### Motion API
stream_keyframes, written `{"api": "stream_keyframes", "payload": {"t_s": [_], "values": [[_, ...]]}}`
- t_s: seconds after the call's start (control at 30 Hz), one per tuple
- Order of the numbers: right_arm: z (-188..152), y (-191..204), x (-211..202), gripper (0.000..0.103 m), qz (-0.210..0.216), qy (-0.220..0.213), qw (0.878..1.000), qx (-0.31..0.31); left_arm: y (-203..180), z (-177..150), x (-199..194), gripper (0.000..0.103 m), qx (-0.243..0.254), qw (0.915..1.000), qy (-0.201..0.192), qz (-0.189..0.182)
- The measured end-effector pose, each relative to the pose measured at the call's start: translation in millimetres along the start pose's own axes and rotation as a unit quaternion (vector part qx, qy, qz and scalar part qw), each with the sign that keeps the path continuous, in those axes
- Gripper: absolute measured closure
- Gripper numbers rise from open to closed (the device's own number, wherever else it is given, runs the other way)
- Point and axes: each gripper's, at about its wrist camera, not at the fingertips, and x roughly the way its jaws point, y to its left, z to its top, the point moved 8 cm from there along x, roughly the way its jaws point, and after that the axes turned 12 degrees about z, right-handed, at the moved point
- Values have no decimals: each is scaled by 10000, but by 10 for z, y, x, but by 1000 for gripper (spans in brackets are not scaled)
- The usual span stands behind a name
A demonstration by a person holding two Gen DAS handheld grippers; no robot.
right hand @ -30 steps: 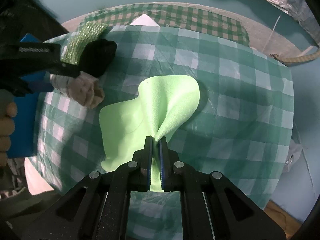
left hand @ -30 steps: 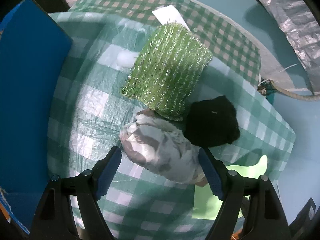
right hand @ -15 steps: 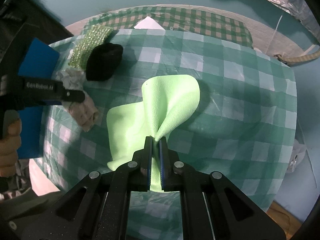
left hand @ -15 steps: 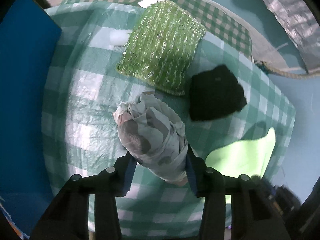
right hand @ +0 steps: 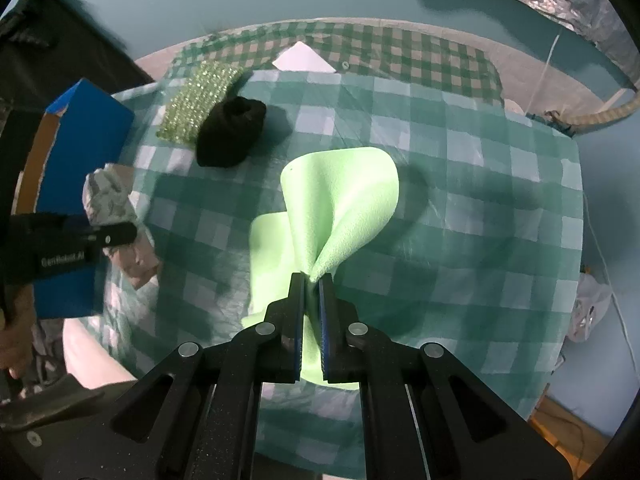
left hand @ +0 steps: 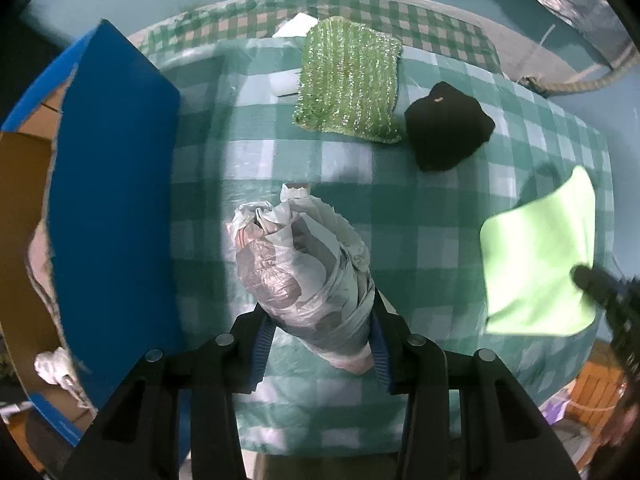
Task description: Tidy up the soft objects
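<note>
So the left gripper had its fingers clamped on either side of a crumpled plastic bag bundle, whitish with grey patches, which stuck out forward from between them over the table with its green-and-white checked cloth. Ahead of those fingers and a bit to the right lay a sparkly green knitted pad, flat on the cloth, and just right of that sat a black soft lump, touching or nearly touching the pad's corner. Off to the left of the fingers stood a blue box, its brown cardboard inside showing.

The right gripper had its fingers pinched nearly closed on a light green cloth, which fanned up and forward from the pinch, with its lower part draped on the table behind. From that side, the black lump and the pad were far forward-left of the fingers, well apart from the cloth.
</note>
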Motion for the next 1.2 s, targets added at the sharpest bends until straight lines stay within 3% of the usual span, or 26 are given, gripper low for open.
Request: {"api": "stream_keyframes", "payload": {"t_s": [0.43,0.73,1.2], "values": [[134,288,-228,98,57,-162,9998,-92,156,-133,-436,59,527,9971,-519,200],[214,518,-360,98,114,-298,9993,-215,258,-236,-642,59,526,9955,-756,219],[258,911,-575,98,214,-429,9978,-453,566,-414,-774,59,302,9963,-777,220]]}}
